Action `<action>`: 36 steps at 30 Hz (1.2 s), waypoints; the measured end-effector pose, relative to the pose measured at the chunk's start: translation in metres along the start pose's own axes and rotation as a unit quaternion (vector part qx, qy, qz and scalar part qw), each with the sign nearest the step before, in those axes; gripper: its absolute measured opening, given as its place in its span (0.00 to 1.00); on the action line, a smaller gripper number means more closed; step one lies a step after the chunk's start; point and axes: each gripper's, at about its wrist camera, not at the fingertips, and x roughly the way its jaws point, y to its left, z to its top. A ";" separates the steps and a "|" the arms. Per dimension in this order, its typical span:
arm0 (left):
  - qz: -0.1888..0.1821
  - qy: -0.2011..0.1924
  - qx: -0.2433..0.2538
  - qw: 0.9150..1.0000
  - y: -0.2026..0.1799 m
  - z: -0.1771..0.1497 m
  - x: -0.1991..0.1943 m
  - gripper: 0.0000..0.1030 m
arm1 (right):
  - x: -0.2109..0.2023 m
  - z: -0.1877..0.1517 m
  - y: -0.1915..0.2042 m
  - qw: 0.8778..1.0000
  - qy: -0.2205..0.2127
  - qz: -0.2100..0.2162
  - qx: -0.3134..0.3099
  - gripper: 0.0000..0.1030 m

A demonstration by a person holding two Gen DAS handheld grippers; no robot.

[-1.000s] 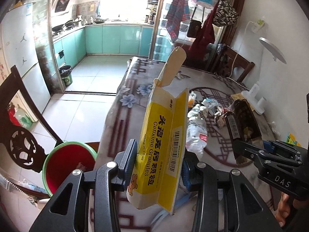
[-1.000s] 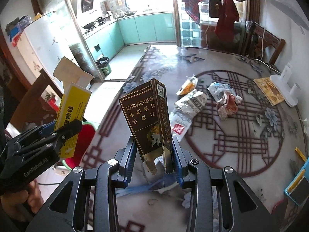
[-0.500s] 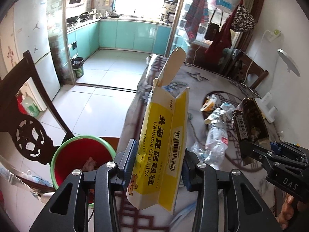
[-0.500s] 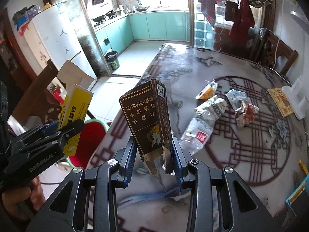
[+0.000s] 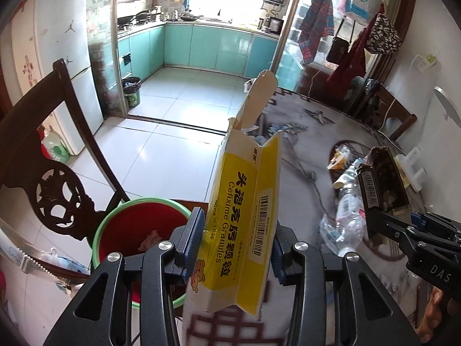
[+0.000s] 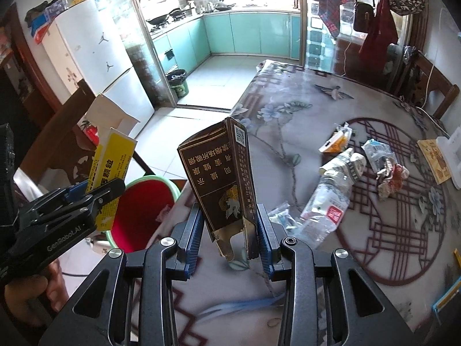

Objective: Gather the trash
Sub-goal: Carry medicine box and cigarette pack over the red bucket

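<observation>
At the table's edge, the left gripper [image 5: 234, 245] is clamped on a yellow medicine box [image 5: 245, 219], which stands upright between its fingers with its top flap torn open. Just below and to the left sits a red bucket [image 5: 138, 230] with a green rim on the floor, next to a dark wooden chair [image 5: 57, 196]. Something pale lies inside the bucket (too small to make out). The right gripper [image 6: 229, 240] is closed on a dark brown cigarette carton [image 6: 222, 184], also upright, held over the table [image 6: 288, 121] near its edge. Farther out on the patterned tablecloth lie a crushed plastic bottle [image 6: 328, 199], an orange wrapper [image 6: 335, 141] and a few crumpled packets [image 6: 386, 167], well apart from both grippers.
</observation>
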 end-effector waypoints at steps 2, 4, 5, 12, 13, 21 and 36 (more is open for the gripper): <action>0.003 0.000 -0.004 1.000 0.009 0.000 0.001 0.38 | 0.003 0.002 0.006 1.000 0.001 0.002 -0.003 0.33; 0.005 0.000 -0.006 1.000 0.016 0.000 0.001 0.38 | 0.006 0.004 0.012 1.000 0.003 0.004 -0.005 0.33; 0.007 0.000 -0.008 1.000 0.018 0.001 0.001 0.38 | 0.008 0.005 0.015 1.000 0.003 0.005 -0.007 0.33; 0.019 0.002 -0.021 1.000 0.048 0.001 0.001 0.38 | 0.018 0.010 0.037 1.000 0.007 0.014 -0.017 0.33; 0.021 0.003 -0.023 1.000 0.052 0.001 0.001 0.38 | 0.020 0.012 0.039 1.000 0.008 0.016 -0.018 0.33; 0.046 0.013 -0.039 0.998 0.092 -0.004 0.004 0.39 | 0.038 0.017 0.066 0.999 0.020 0.040 -0.028 0.33; 0.072 0.047 -0.074 0.994 0.146 -0.021 0.017 0.42 | 0.082 0.018 0.121 0.992 0.068 0.093 -0.055 0.34</action>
